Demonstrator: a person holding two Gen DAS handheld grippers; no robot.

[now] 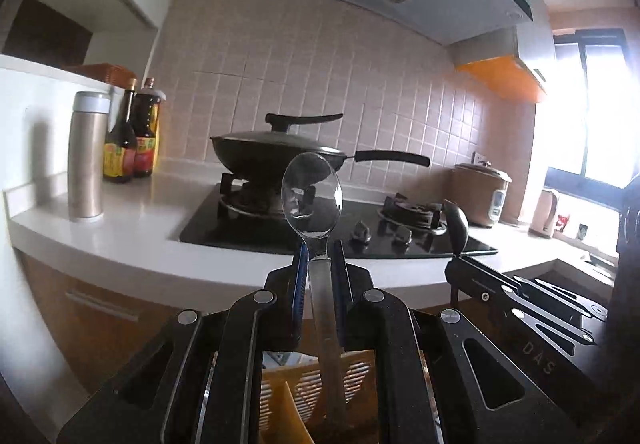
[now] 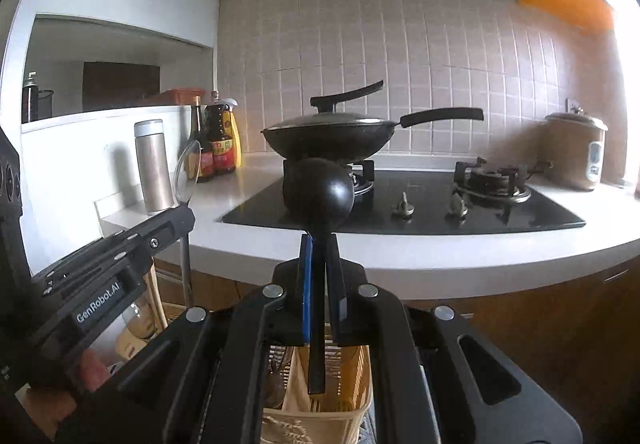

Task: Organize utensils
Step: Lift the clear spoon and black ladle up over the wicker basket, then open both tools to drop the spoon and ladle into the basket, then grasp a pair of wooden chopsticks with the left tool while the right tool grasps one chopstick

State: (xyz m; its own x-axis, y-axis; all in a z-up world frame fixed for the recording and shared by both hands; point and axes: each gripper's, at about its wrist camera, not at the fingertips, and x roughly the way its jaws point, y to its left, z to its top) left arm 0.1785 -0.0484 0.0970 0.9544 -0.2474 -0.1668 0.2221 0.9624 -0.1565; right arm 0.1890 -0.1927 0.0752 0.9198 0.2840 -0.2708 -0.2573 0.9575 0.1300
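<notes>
In the left wrist view, the left gripper (image 1: pixel 319 260) has its blue-padded fingers (image 1: pixel 299 280) clenched on the neck of a clear-bowled spoon (image 1: pixel 312 195), which stands upright with the bowl above the fingers and the metal handle running down toward an orange slotted utensil basket (image 1: pixel 360 376) seen between the gripper's arms; the handle's lower end seems to sit inside or just above one compartment beside a divider, though I cannot tell if it touches bottom. The right gripper (image 1: pixel 460 256) shows at right, holding a dark spoon. Beyond lies the white tabletop (image 1: pixel 132 228) with a wok (image 1: pixel 276 155) on the stove. In the right wrist view, the right gripper (image 2: pixel 320 264) grasps a black spoon (image 2: pixel 318 187) likewise upright, its handle end hanging just above the basket (image 2: pixel 352 412), which already holds other utensils. The step in hand looks like lowering both spoons into the basket. To do it well, keep each handle vertical, centre it over a free slot clear of the divider and the utensils already there, lower until it rests, then release without tipping the light basket.
</notes>
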